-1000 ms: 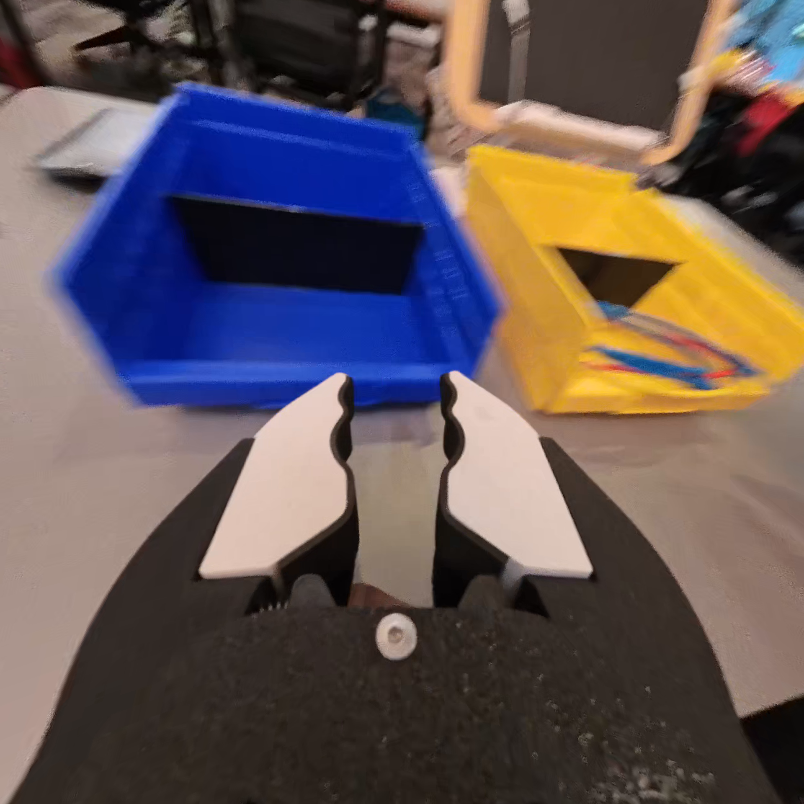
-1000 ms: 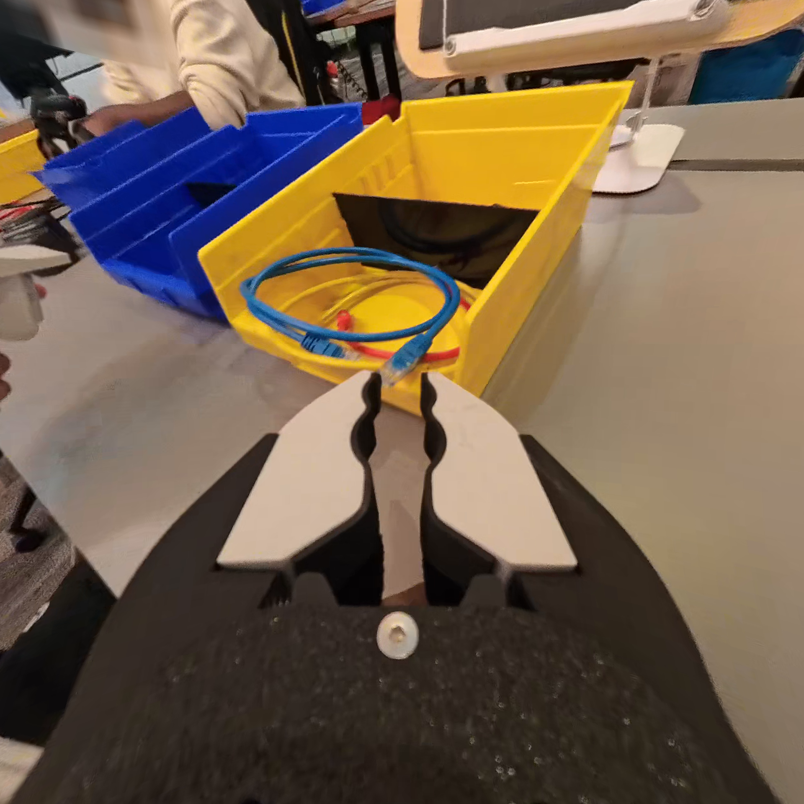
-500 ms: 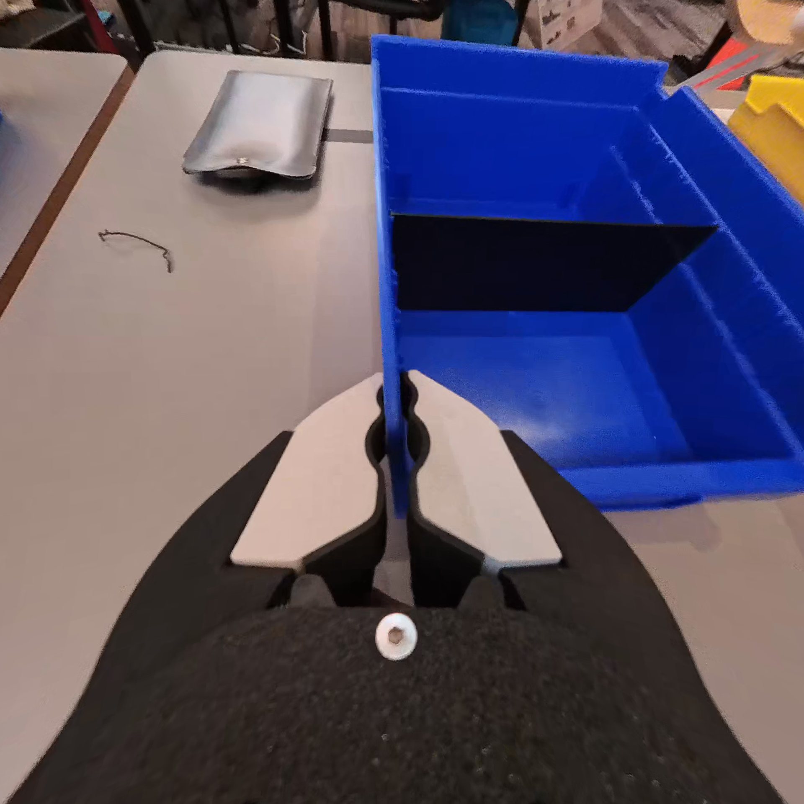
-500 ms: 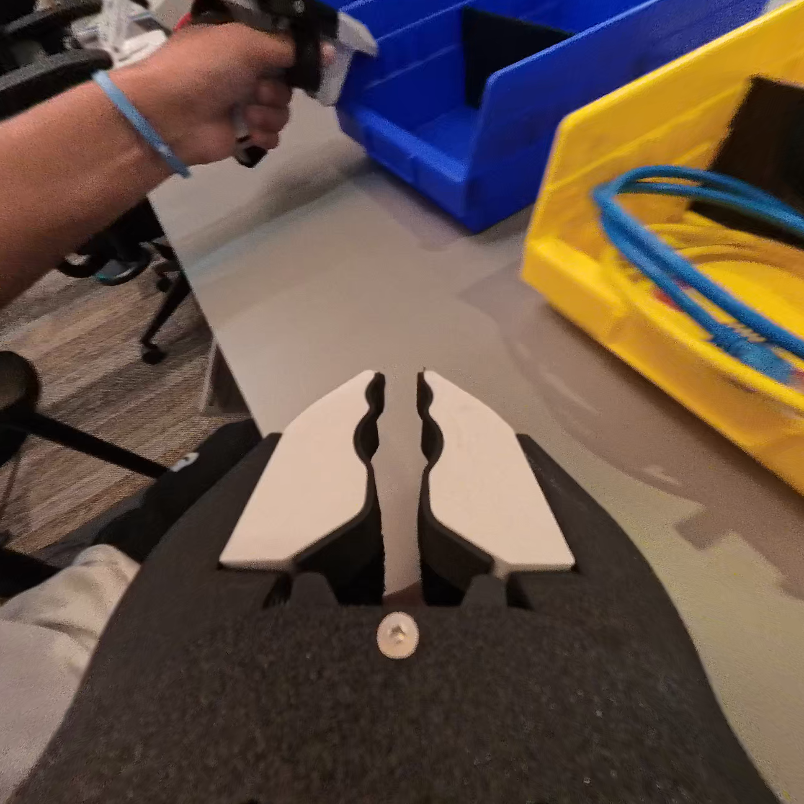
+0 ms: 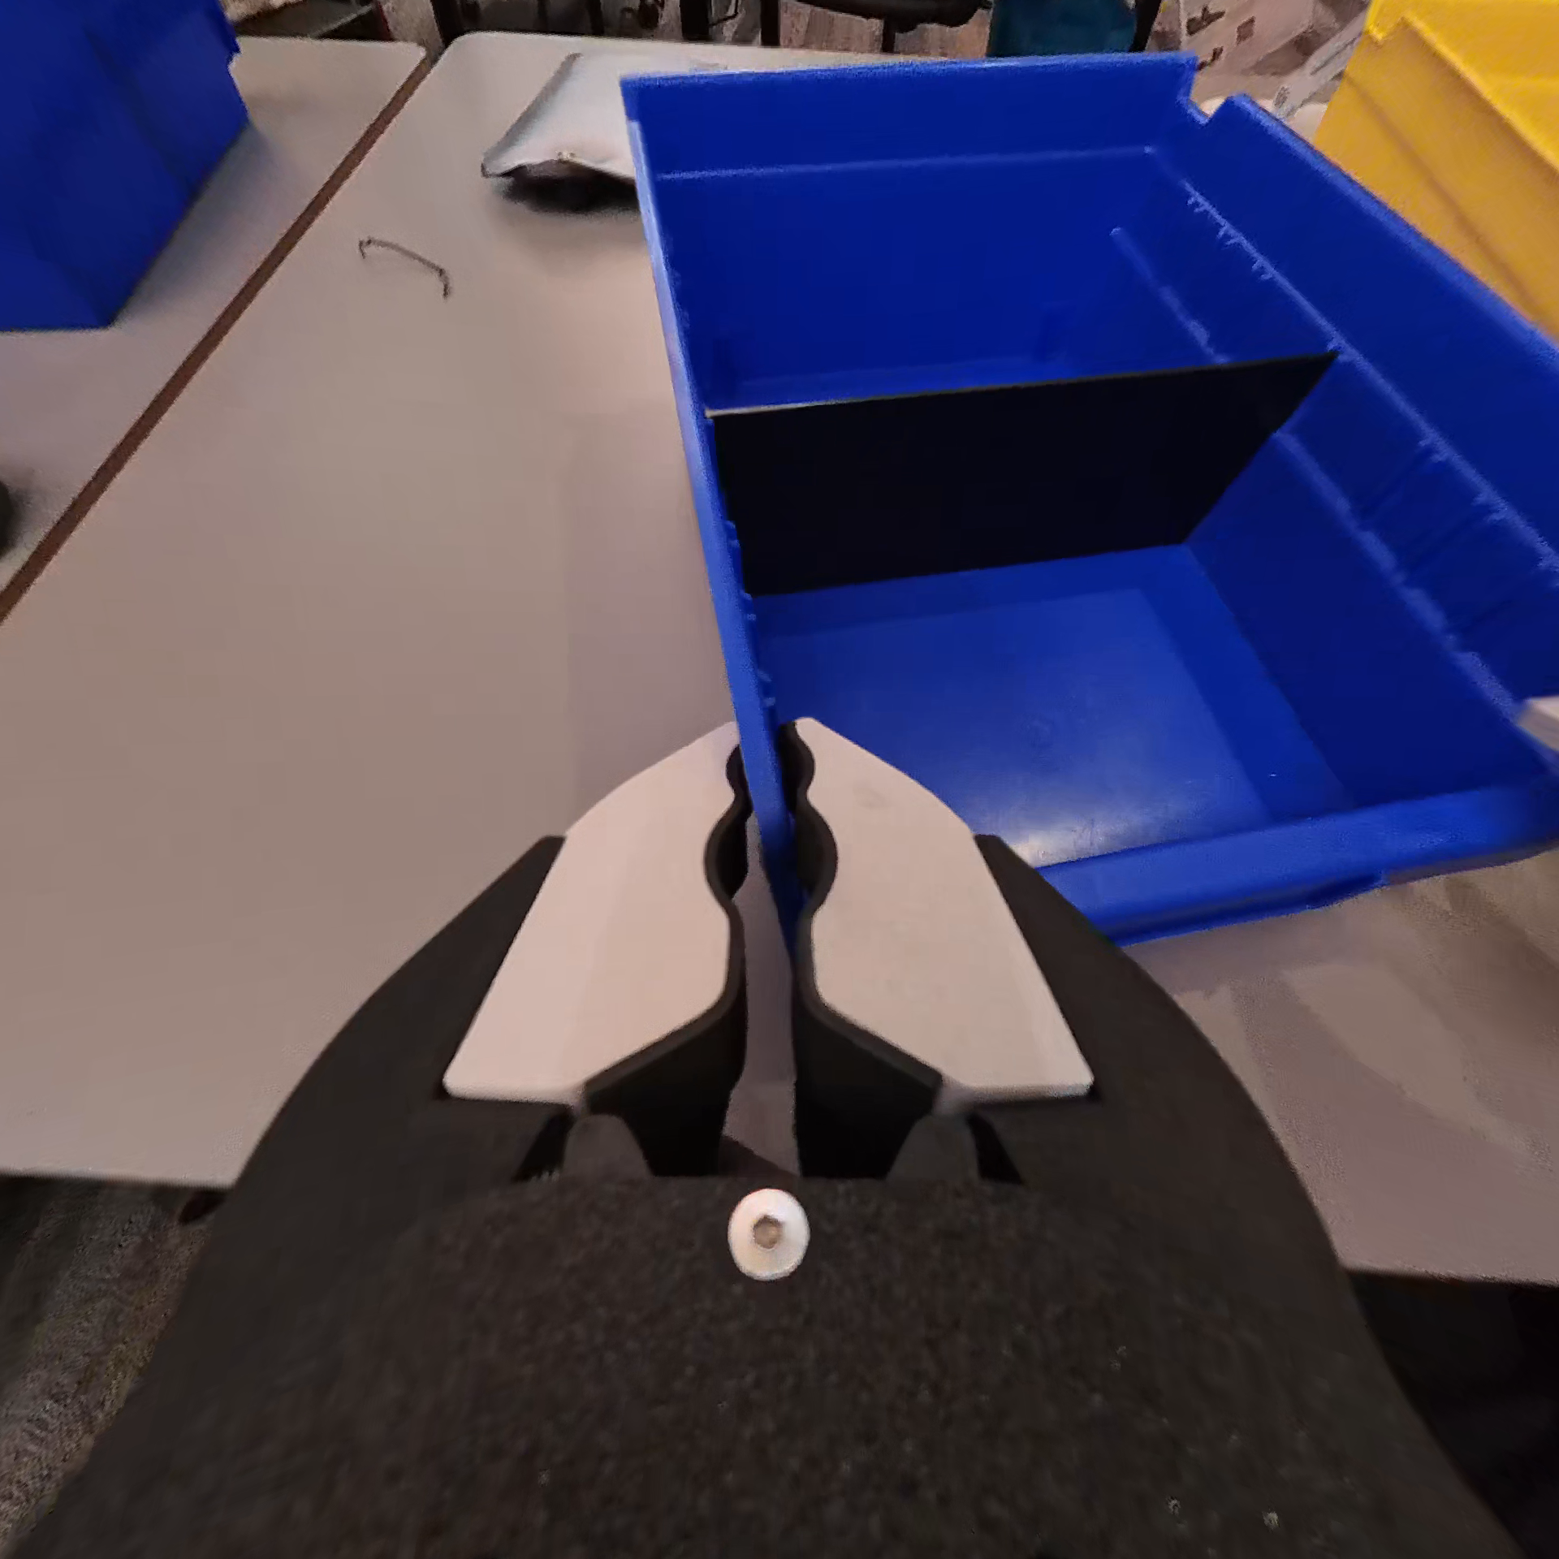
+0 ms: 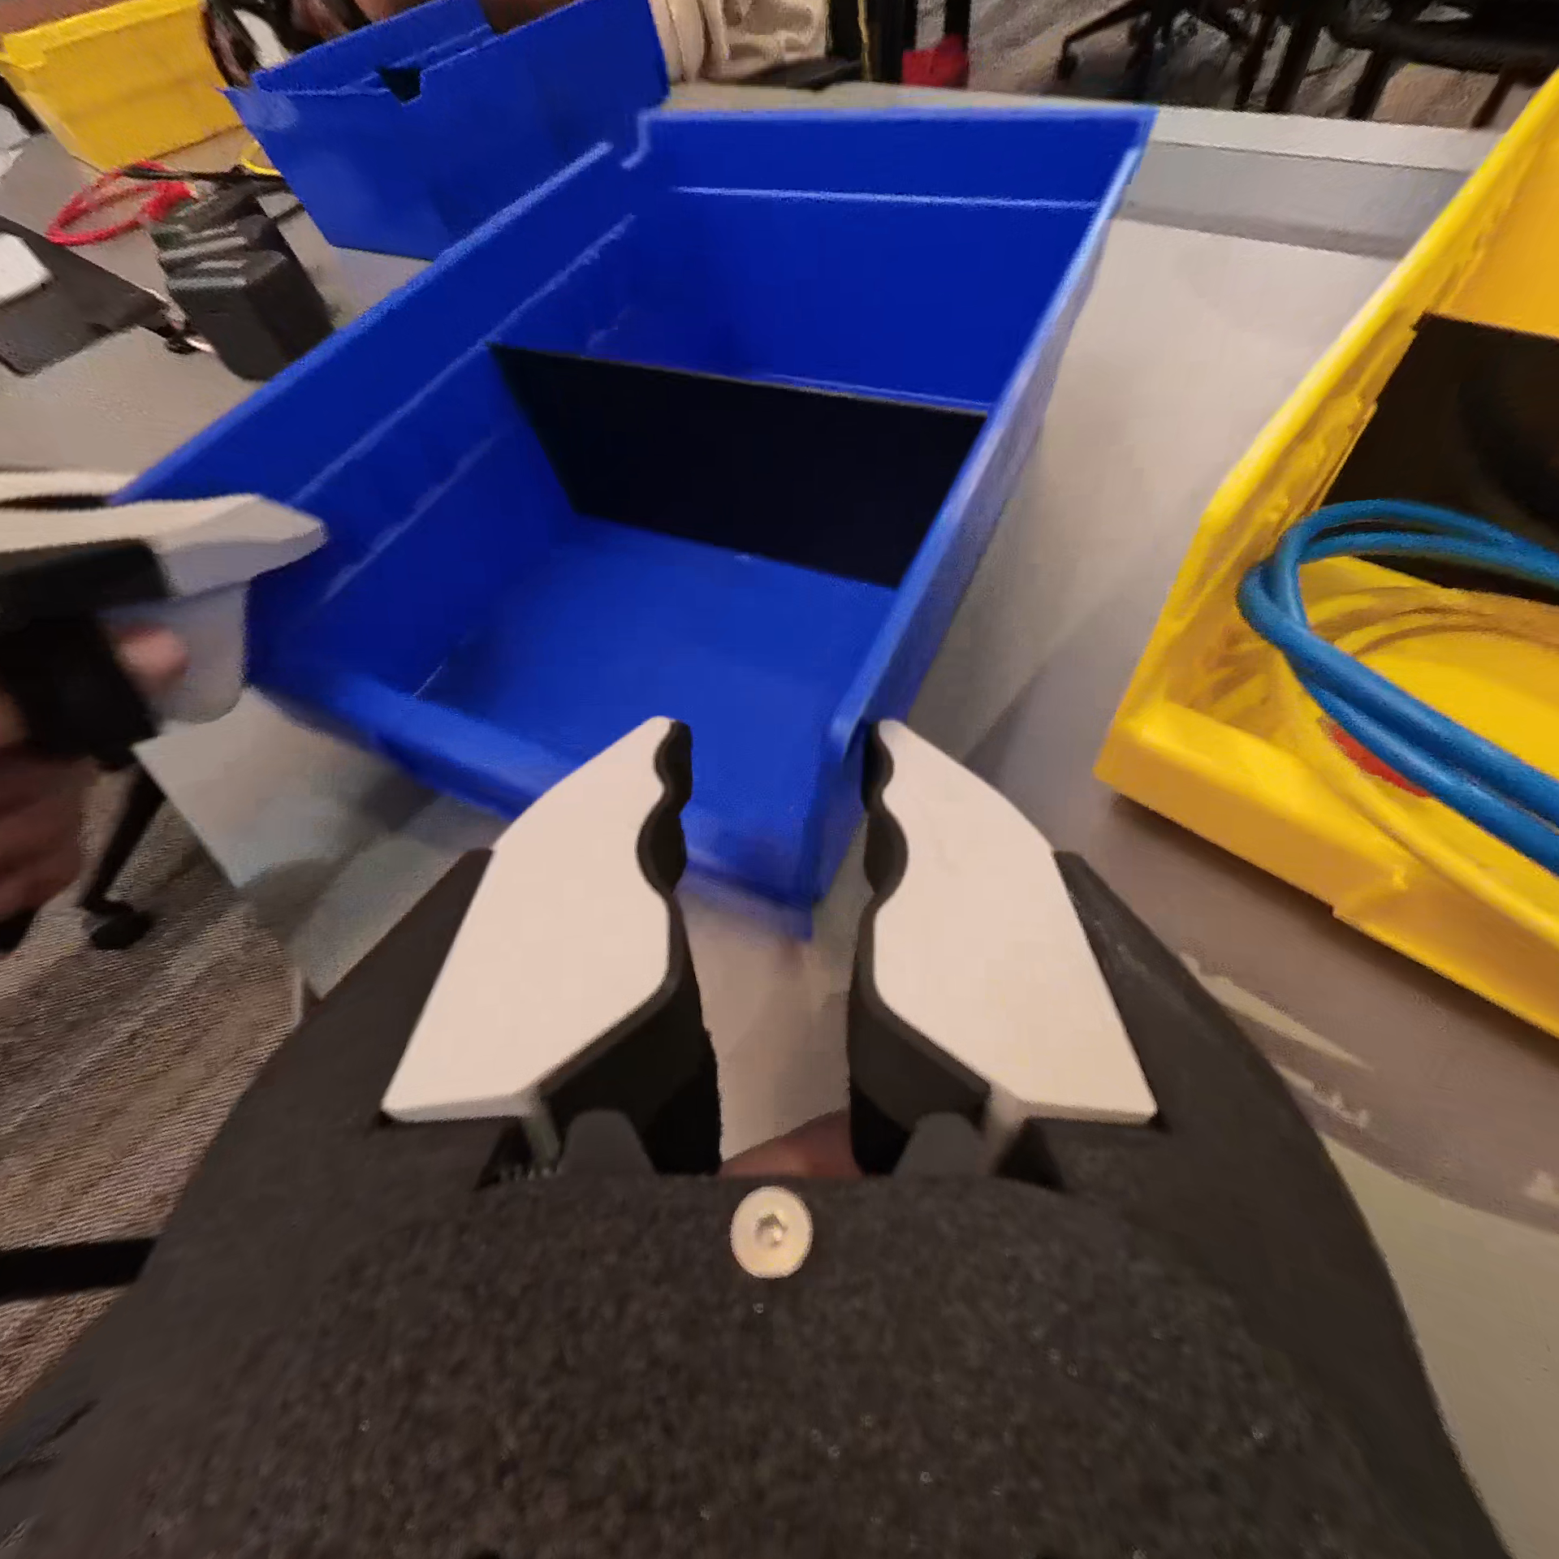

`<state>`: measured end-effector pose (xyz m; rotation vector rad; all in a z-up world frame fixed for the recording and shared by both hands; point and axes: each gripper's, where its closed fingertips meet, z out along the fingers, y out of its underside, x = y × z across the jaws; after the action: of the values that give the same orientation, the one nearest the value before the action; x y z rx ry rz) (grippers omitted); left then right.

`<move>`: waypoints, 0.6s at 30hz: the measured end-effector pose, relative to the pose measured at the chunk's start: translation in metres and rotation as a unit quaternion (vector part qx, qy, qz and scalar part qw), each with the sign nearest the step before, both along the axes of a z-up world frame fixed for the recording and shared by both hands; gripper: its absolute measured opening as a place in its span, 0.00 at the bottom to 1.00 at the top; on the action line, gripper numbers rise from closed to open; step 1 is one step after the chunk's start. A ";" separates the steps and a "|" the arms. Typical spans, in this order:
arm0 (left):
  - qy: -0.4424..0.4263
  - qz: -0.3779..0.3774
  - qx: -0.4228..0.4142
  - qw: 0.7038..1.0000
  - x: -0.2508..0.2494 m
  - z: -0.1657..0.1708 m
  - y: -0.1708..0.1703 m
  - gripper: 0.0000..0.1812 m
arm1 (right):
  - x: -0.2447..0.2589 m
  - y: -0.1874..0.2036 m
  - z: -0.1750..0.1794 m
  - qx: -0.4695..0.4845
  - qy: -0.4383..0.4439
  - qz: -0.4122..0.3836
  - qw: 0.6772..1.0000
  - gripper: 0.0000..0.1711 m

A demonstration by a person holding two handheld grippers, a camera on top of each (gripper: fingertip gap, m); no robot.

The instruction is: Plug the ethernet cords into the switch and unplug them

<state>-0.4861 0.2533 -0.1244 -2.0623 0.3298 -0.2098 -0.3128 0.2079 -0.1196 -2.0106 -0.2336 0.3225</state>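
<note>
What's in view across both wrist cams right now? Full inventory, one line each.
blue bin: one, blue, mid table, black divider inside, both visible compartments bare
yellow bin: one, yellow, to the right of the blue bin, apart from it
ethernet cords: coiled, blue on top with yellow and a bit of red beneath, in the yellow bin's front compartment
second blue bin: one, blue, on the far table behind
far yellow bin: one, yellow, far left, right wrist view
silver pouch: one, grey, behind the blue bin's left wall
bent wire: one, dark, on the table left of the bin
table: grey
left gripper: jaws shut on the blue bin's left wall
right gripper: jaws open, astride the bin's right front corner
</note>
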 end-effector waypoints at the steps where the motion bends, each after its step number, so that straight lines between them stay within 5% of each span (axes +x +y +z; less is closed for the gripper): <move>1: -0.005 0.005 -0.002 1.000 -0.002 0.000 -0.007 0.02 | -0.001 0.004 -0.003 -0.009 -0.011 -0.010 1.000 0.23; 9: 0.000 0.057 0.083 0.995 -0.010 0.027 -0.059 0.03 | 0.004 0.000 0.001 0.006 0.002 -0.060 0.998 0.03; 18: -0.008 0.023 0.213 0.977 0.058 0.124 -0.063 0.02 | 0.073 -0.026 0.116 0.160 -0.029 -0.108 0.981 0.03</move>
<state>-0.4276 0.1905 -0.0005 -1.6412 0.2888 -0.1142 -0.2398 0.1818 -0.0040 -1.7089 -0.0950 0.0819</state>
